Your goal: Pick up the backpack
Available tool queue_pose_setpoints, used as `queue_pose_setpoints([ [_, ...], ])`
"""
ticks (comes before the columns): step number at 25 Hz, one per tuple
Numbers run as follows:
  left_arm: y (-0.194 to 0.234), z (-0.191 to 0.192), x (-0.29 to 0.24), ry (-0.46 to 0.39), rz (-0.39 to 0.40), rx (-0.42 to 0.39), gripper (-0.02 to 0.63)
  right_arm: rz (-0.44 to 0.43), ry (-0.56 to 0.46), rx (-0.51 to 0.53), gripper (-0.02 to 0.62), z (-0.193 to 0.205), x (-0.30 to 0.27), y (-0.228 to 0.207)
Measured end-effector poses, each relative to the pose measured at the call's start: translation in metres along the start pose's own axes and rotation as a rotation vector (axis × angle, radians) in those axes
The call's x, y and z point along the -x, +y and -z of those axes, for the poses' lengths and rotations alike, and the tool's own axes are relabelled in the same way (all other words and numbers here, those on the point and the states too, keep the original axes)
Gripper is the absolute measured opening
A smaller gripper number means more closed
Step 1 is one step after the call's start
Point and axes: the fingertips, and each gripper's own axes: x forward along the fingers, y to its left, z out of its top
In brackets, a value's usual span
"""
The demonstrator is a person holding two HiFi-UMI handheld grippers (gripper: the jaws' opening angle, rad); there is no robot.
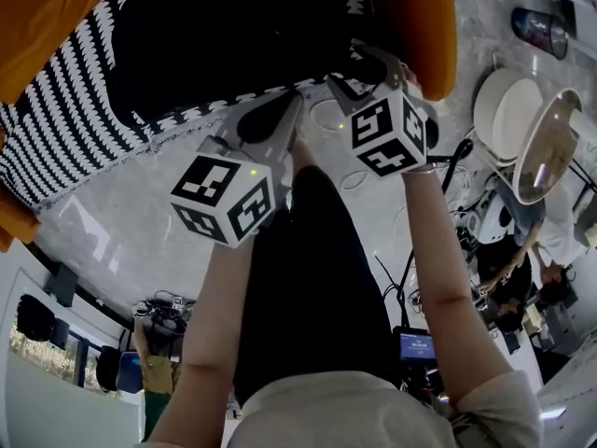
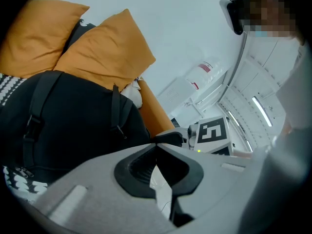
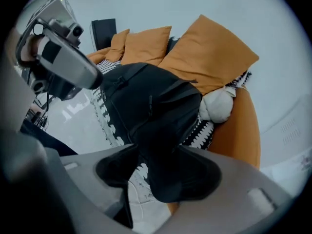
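In the head view the backpack (image 1: 224, 35) lies at 12 o'clock on a throw (image 1: 65, 129), which spreads out from under it toward 9 o'clock. One cushion (image 1: 37, 17) sits at 10 o'clock of the backpack, and another (image 1: 424, 26) sits at 2 o'clock, just beside it. The left gripper (image 1: 270, 118) is at 6 o'clock of the backpack, by its near edge. The right gripper (image 1: 368, 68) is at 2 o'clock of the left one, with a fold of the backpack between its jaws. The floor (image 1: 112, 231) lies below both.

grey left gripper (image 2: 157, 144) and right gripper (image 3: 156, 148) bear black-and-white marker cubes (image 1: 224, 199); pale short sleeves (image 1: 504, 401), dark trousers (image 1: 308, 278).
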Motion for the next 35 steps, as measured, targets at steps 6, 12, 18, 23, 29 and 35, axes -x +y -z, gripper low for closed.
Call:
queue_pose_setpoints([
  [6, 0.007, 0.003, -0.002, -0.018, 0.000, 0.033, 0.008, 0.045, 0.129, 0.186, 0.262, 0.025, -0.025, -0.007],
  [12, 0.006, 0.011, -0.001, -0.003, 0.002, 0.028, 0.008, 0.070, 0.169, 0.256, 0.262, 0.036, -0.044, 0.003],
  [18, 0.011, 0.012, 0.008, 0.002, -0.009, 0.015, 0.008, 0.061, 0.154, 0.193, 0.196, 0.034, -0.041, 0.011],
  [23, 0.006, 0.009, 0.011, -0.015, -0.017, 0.016, 0.008, -0.039, 0.109, 0.141, 0.080, 0.034, -0.032, 0.028],
  [29, 0.001, 0.005, 0.024, -0.008, -0.021, 0.002, 0.008, -0.162, 0.060, -0.008, 0.049, 0.012, -0.015, 0.039],
  [35, -0.010, -0.005, 0.036, -0.042, -0.009, 0.011, 0.008, -0.333, -0.059, -0.266, 0.046, -0.009, 0.008, 0.056],
])
